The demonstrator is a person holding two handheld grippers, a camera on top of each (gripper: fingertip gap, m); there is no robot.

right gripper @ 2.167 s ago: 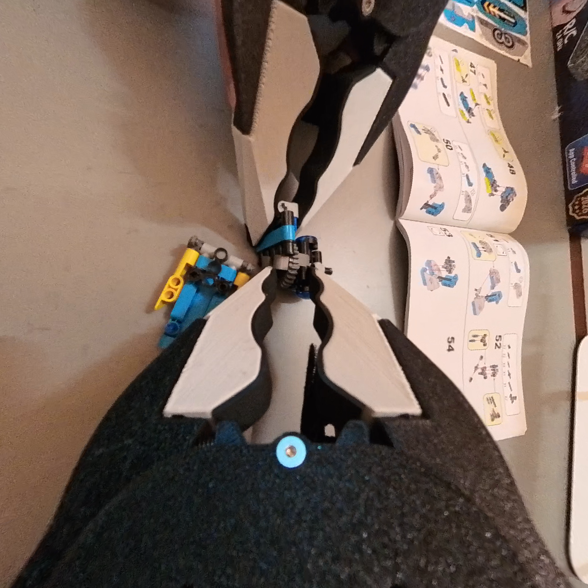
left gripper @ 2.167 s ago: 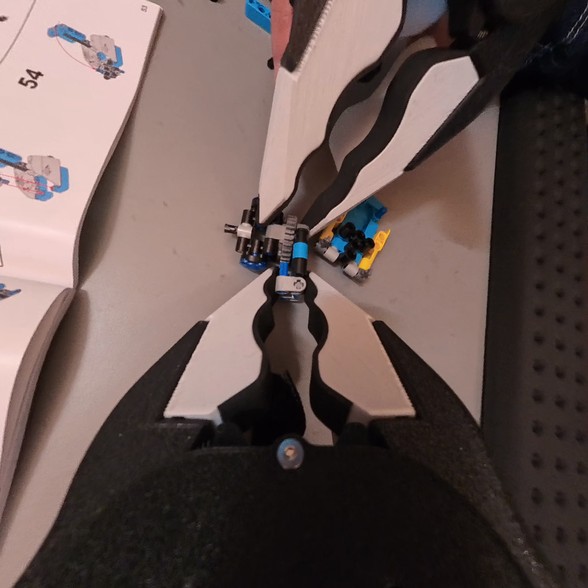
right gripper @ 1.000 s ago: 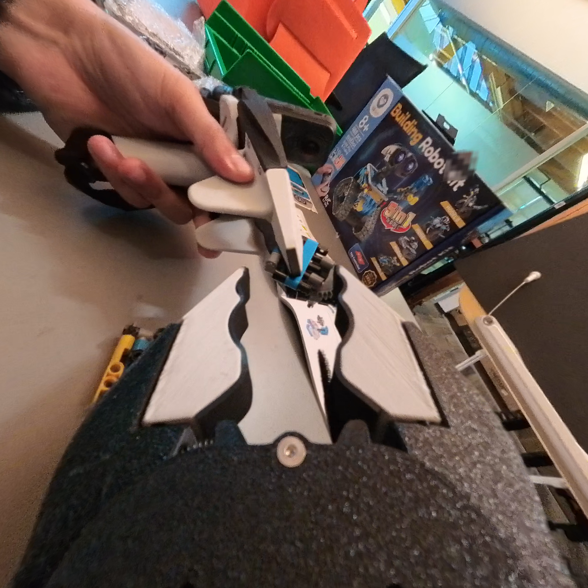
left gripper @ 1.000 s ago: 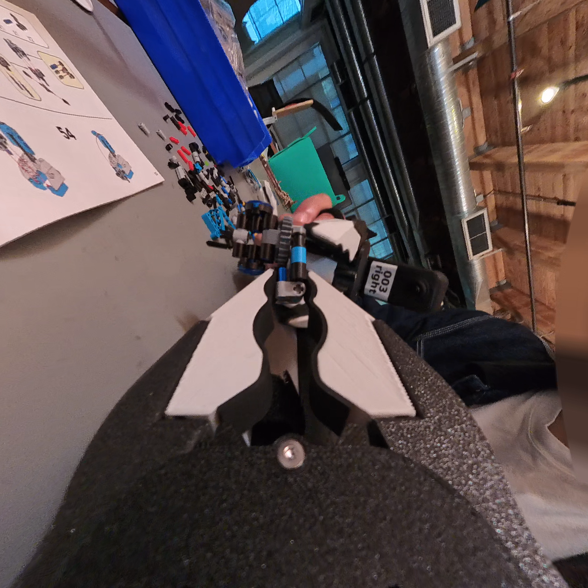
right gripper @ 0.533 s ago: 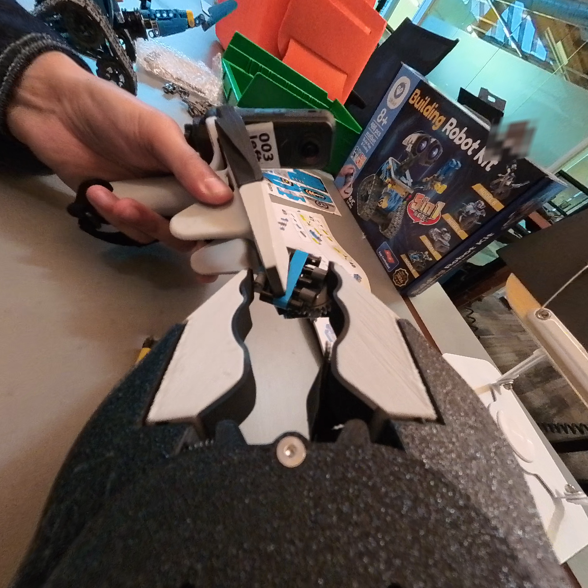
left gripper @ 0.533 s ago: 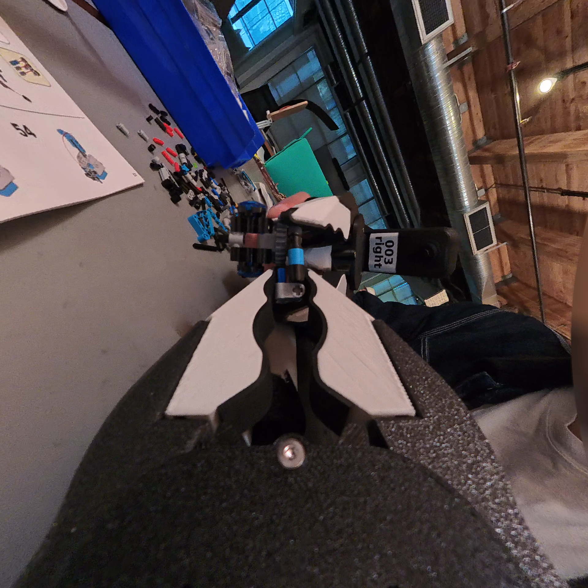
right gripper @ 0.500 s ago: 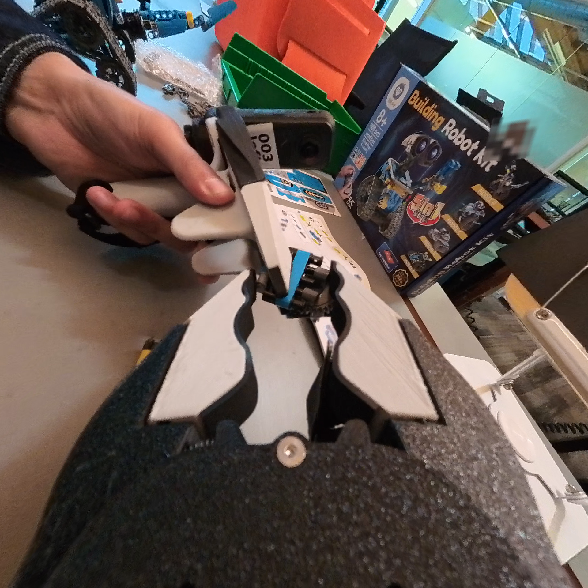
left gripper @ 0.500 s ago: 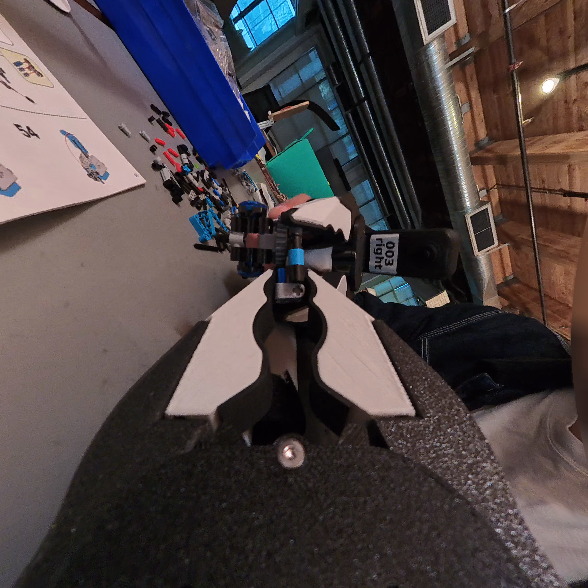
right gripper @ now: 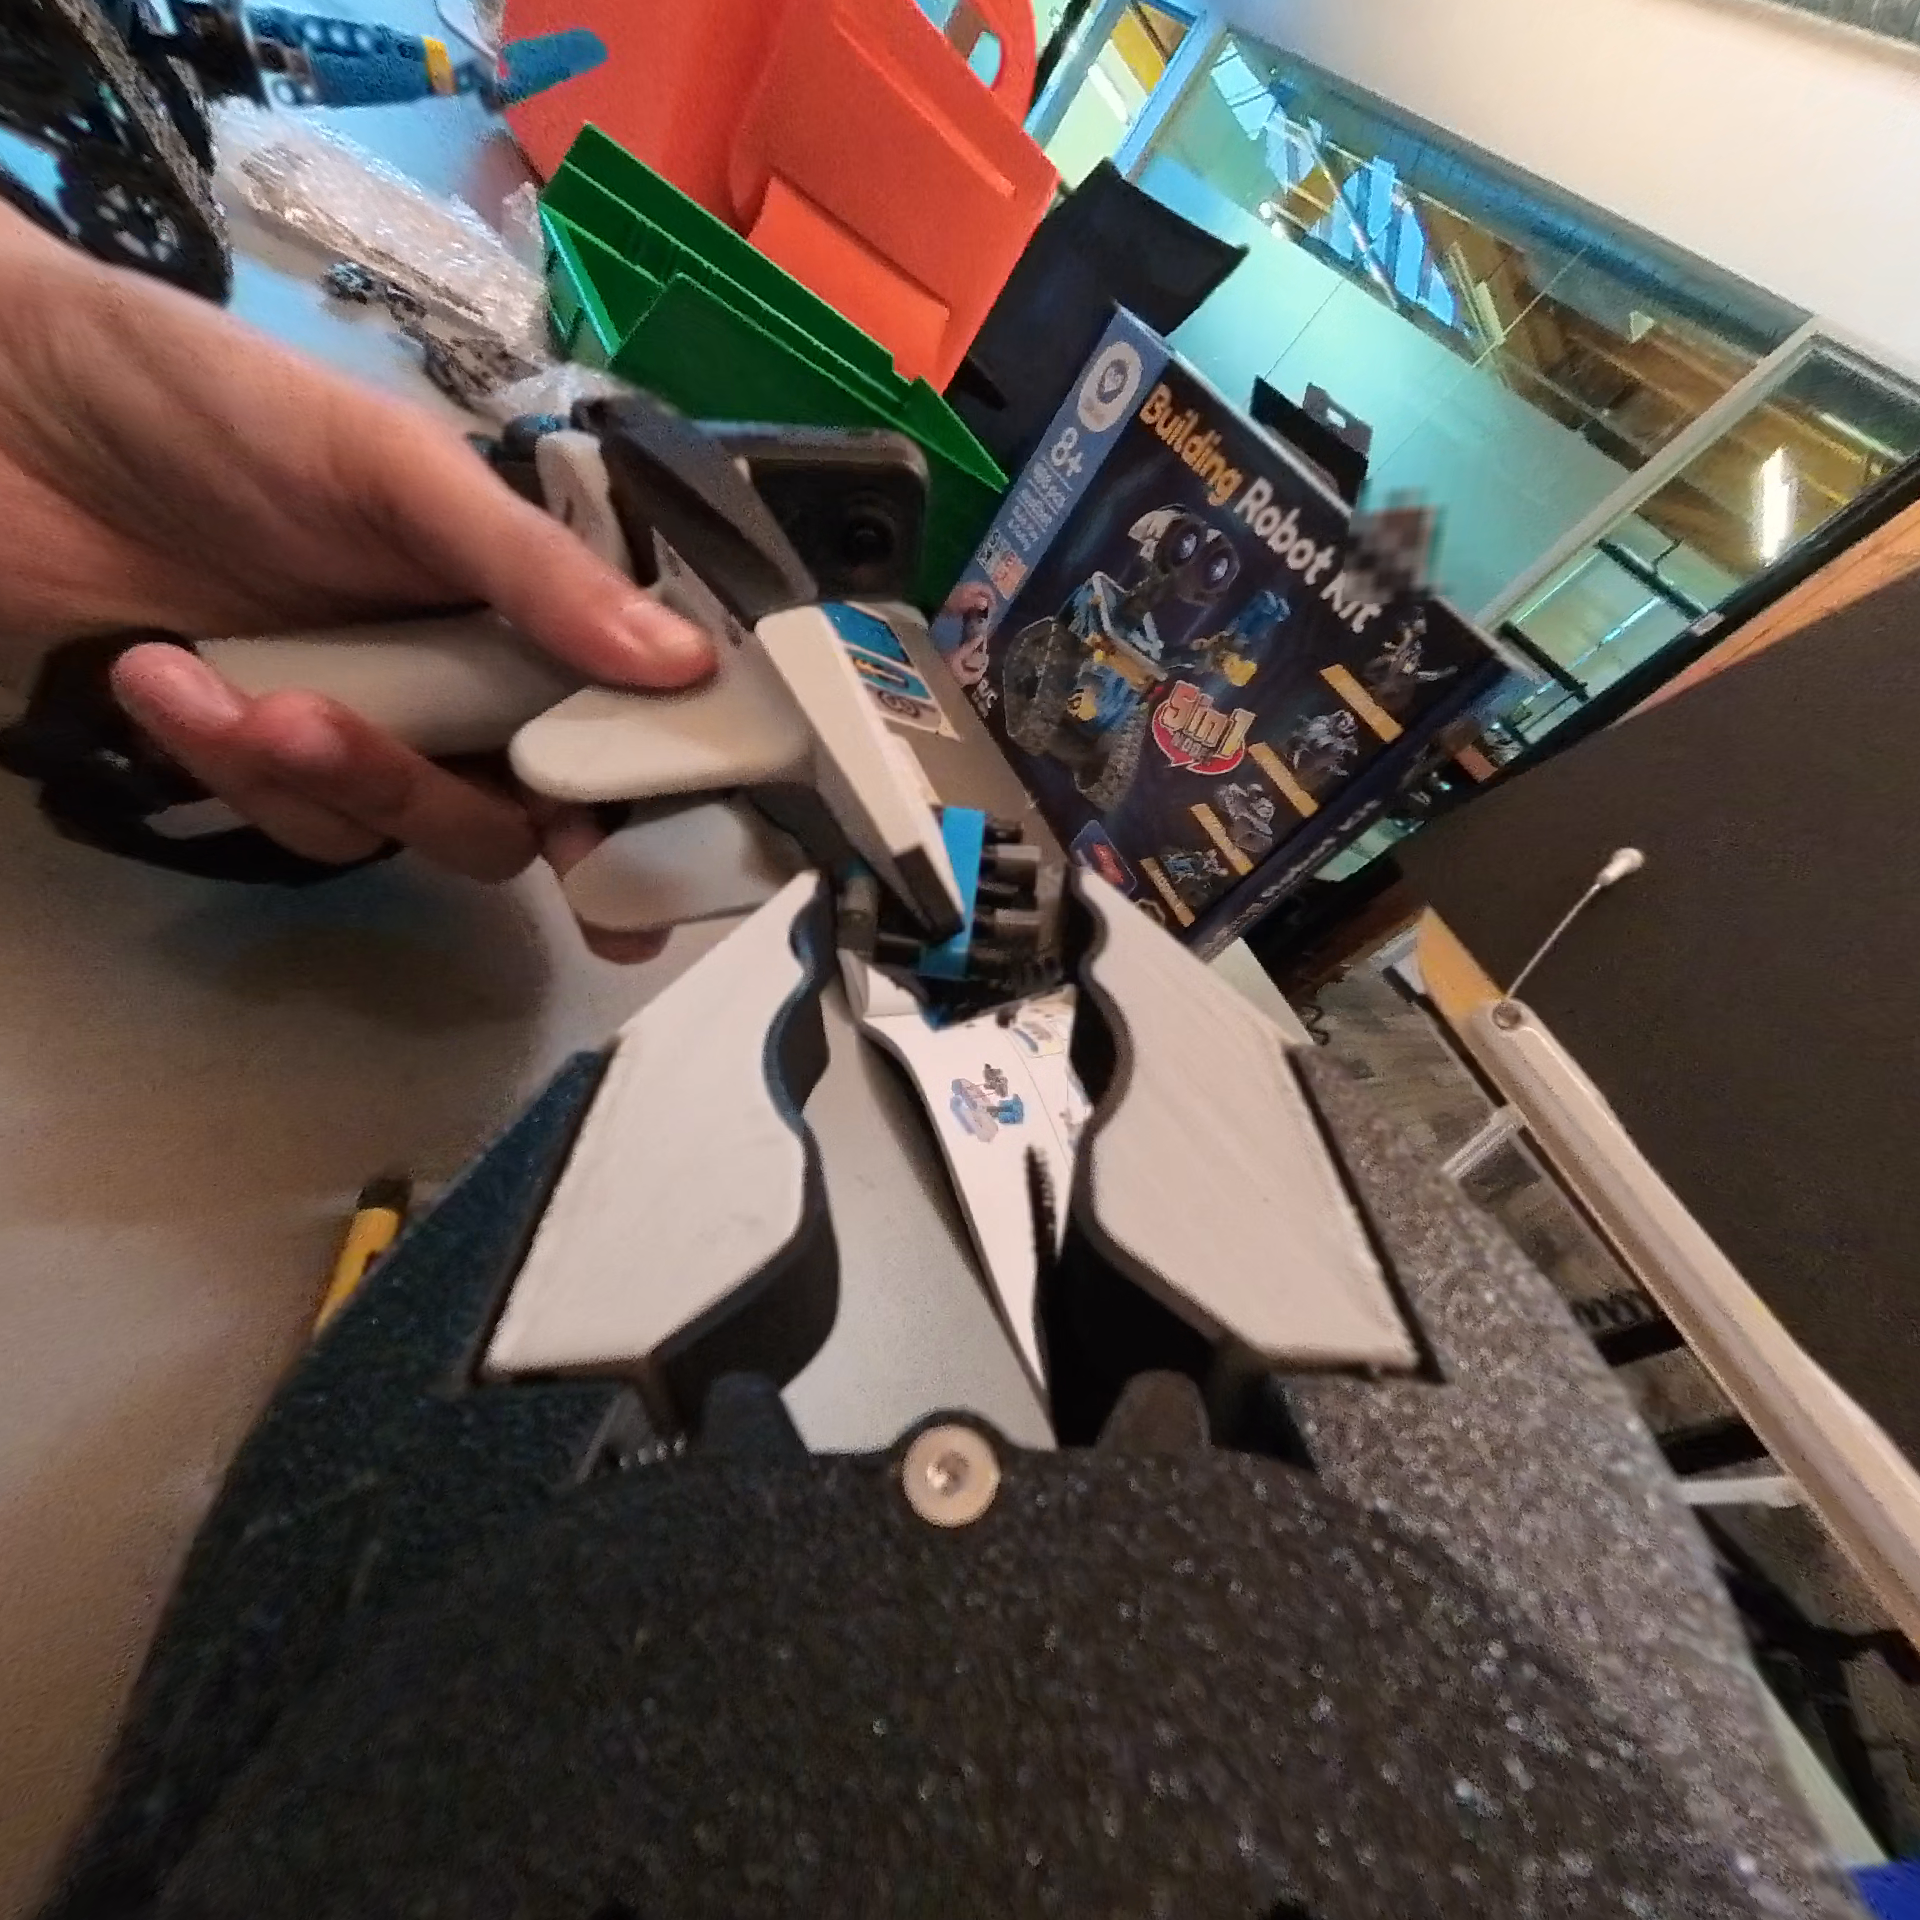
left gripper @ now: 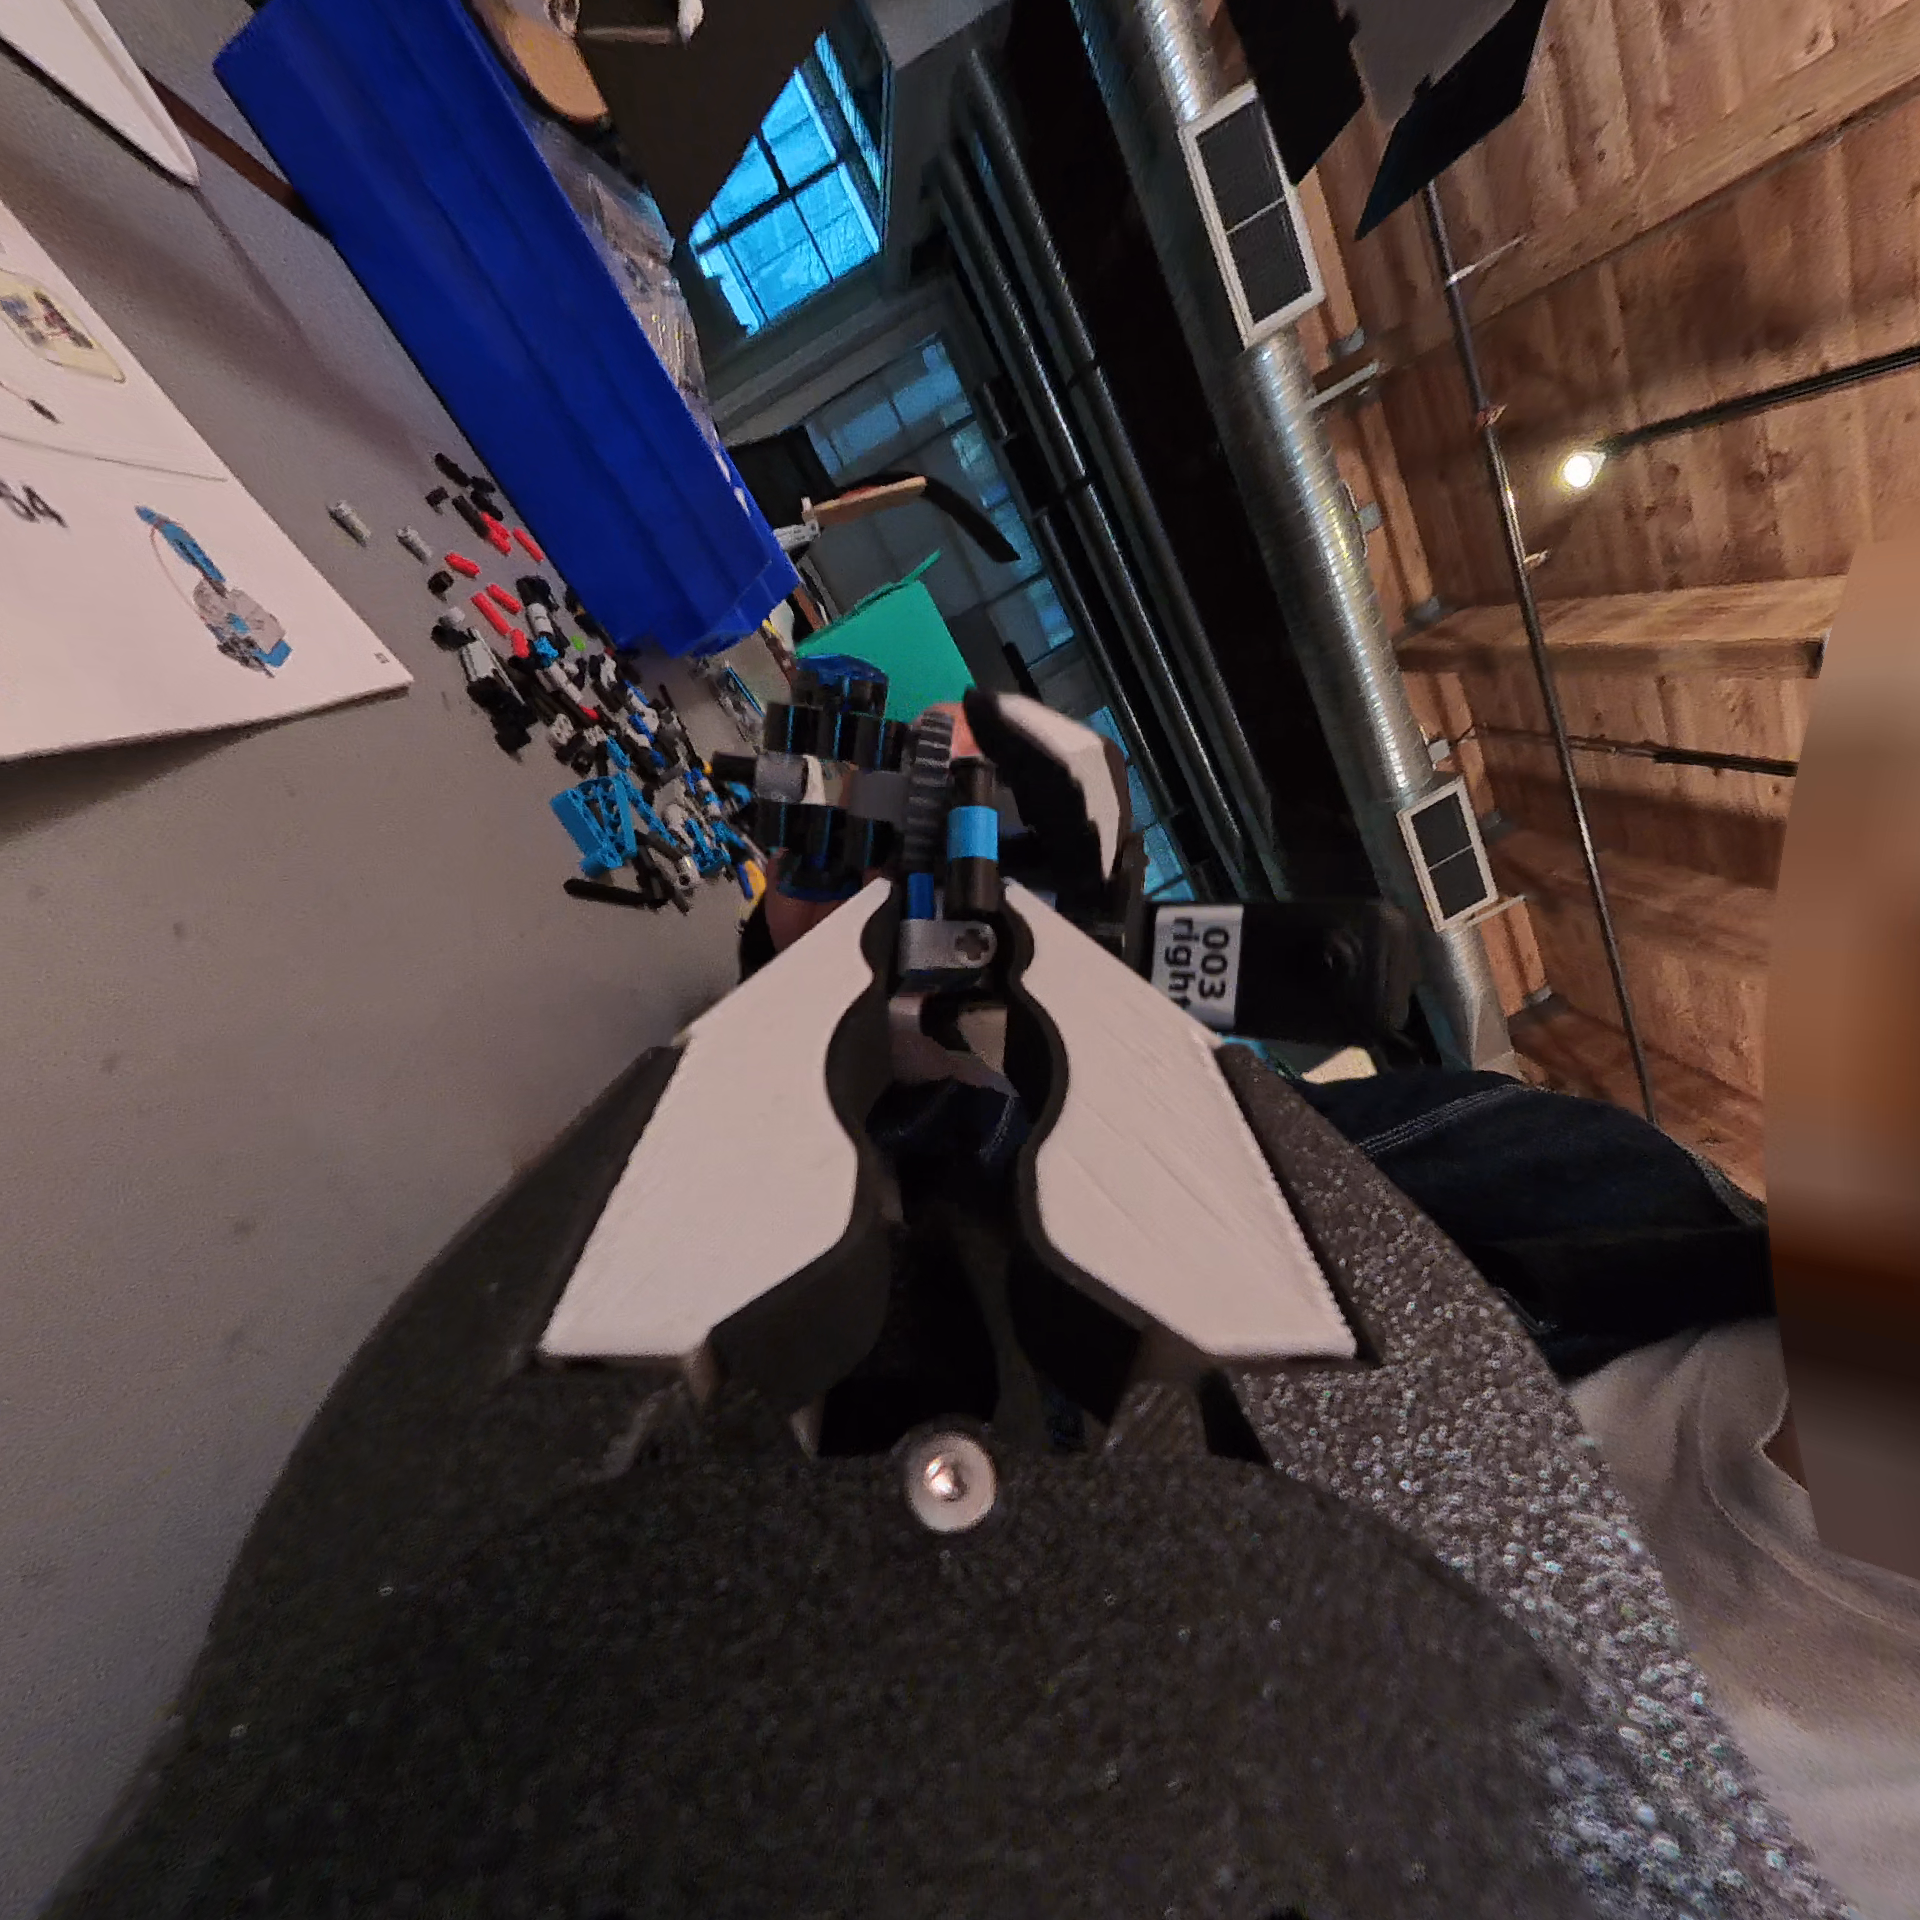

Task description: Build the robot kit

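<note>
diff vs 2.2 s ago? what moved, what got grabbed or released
Both grippers lifted the small black-and-blue brick assembly off the grey table and tipped up from looking down at it to looking across it. Nothing grabbed or released: left gripper and right gripper stay shut on it from opposite sides. Loose bricks, instruction booklet and blue bin did not move.

Loose parts point(left gripper: 582, 707) on table point(left gripper: 260, 987) between booklet point(left gripper: 156, 623) and bin point(left gripper: 520, 343) (kit box point(right gripper: 1226, 665) beyond).
</note>
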